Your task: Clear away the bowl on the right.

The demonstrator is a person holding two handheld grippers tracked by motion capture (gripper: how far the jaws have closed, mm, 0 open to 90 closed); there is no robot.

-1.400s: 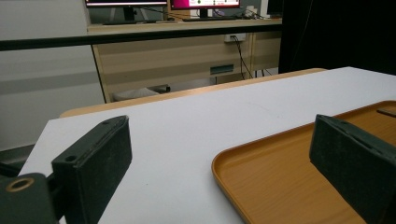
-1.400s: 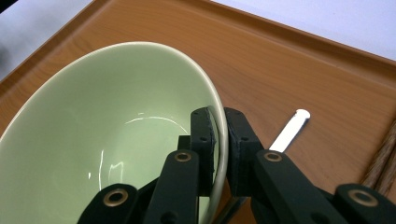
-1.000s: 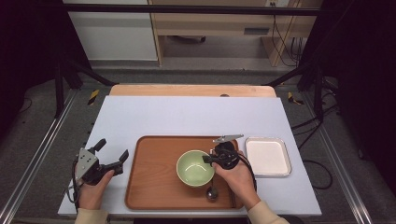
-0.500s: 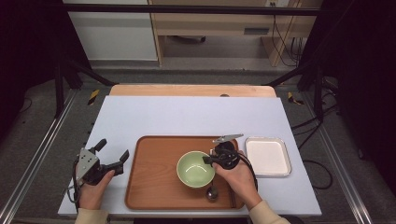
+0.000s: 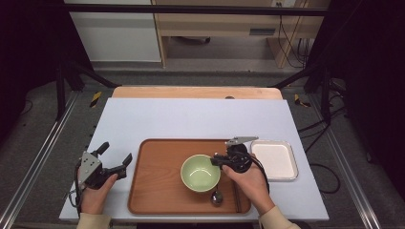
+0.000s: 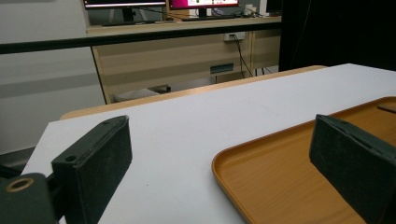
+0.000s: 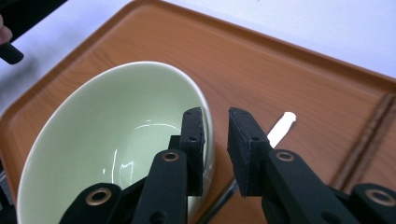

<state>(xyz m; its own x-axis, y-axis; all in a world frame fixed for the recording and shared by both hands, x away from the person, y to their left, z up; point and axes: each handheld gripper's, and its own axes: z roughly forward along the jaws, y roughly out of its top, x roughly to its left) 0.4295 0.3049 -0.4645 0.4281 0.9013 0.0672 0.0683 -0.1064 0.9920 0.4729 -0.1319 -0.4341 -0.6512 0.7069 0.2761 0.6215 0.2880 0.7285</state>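
Observation:
A pale green bowl (image 5: 200, 172) (image 7: 107, 135) stands empty on the wooden tray (image 5: 157, 186) (image 7: 261, 70) (image 6: 280, 186). My right gripper (image 5: 217, 160) (image 7: 215, 114) is at the bowl's right rim, one jaw inside the bowl and one outside. The jaws have just been opening; the rim sits between them with a gap showing, so they no longer clamp it. My left gripper (image 5: 116, 152) (image 6: 219, 135) rests open on the table left of the tray, with nothing between its jaws.
A spoon (image 5: 216, 197) (image 7: 282, 123) and dark chopsticks (image 5: 235, 193) (image 7: 369, 135) lie on the tray just right of the bowl. A white square dish (image 5: 274, 160) sits on the table (image 5: 200, 114) right of the tray.
The right hand has shifted very slightly at the bowl's rim. The bowl, the tray and the left gripper stay where they were.

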